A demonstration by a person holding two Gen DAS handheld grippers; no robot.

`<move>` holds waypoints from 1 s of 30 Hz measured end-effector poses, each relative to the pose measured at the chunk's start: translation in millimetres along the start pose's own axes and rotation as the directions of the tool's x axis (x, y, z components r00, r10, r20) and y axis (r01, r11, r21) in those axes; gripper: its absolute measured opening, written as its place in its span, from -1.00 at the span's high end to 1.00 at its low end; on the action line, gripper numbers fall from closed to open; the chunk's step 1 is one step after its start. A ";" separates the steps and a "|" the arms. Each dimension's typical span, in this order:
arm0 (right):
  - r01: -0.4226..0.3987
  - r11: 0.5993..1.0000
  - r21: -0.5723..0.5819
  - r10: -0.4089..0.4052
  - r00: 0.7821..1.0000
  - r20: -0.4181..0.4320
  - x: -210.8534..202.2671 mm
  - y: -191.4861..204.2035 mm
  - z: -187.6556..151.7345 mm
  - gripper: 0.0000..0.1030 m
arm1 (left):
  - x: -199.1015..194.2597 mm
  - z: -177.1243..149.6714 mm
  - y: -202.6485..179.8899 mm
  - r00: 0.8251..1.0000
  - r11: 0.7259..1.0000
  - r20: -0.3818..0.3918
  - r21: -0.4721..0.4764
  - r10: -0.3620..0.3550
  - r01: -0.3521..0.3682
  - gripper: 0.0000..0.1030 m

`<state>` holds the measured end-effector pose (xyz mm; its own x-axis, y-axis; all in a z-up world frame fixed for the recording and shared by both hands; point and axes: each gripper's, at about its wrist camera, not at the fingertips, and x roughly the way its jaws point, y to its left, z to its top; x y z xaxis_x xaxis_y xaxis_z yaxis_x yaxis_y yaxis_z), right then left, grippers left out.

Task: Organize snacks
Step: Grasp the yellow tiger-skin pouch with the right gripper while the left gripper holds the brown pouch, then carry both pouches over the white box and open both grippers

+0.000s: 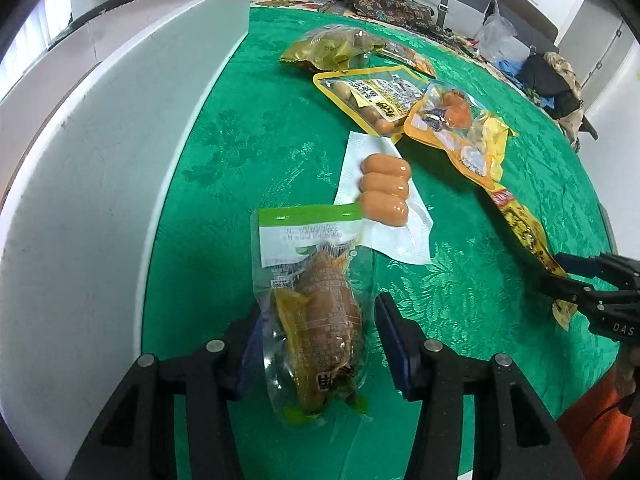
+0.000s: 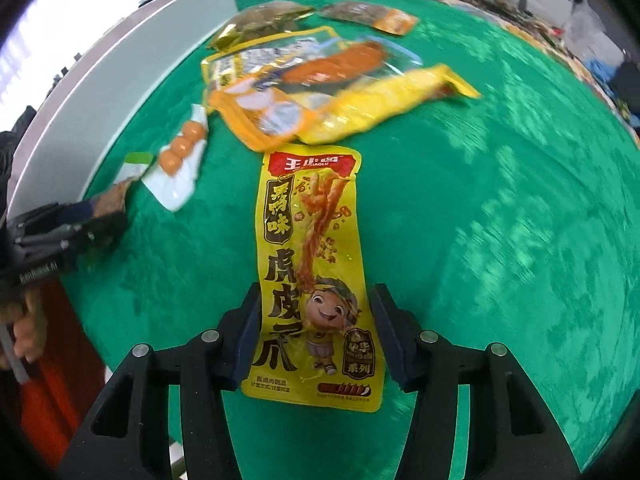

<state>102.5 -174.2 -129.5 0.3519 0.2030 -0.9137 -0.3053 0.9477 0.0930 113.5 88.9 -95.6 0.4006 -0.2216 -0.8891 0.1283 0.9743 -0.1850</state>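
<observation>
On the green tablecloth (image 1: 248,152), my left gripper (image 1: 316,344) has its jaws around a clear pack with a brown snack and green strip (image 1: 316,312); a gap shows on the right side. My right gripper (image 2: 314,332) straddles a long yellow chicken-feet packet (image 2: 312,264), its fingers (image 2: 250,328) close beside the packet's edges. In the left wrist view that packet (image 1: 524,236) lies at the right with the right gripper (image 1: 576,284) on it. A white pack of three small sausages (image 1: 386,190) lies ahead of the left gripper.
A pile of yellow and orange snack packs (image 1: 400,96) lies further back, with a gold-green pack (image 1: 332,46) behind. A white board (image 1: 100,152) borders the table on the left. Patterned cloth and bags (image 1: 392,0) lie beyond the far edge.
</observation>
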 end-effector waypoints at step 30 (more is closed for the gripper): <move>-0.183 0.949 0.257 0.166 0.982 0.086 -22.1 -62.6 12.5 0.90 | 2.4 -2.8 -9.8 0.996 0.990 -0.044 0.116 0.083 -0.077 -0.01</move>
<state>124.9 -234.9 -110.2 0.3714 0.3777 -0.8482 -0.1262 0.9256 0.3569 110.7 78.9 -97.1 0.3696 -0.1383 -0.9189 0.2011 0.9773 -0.0662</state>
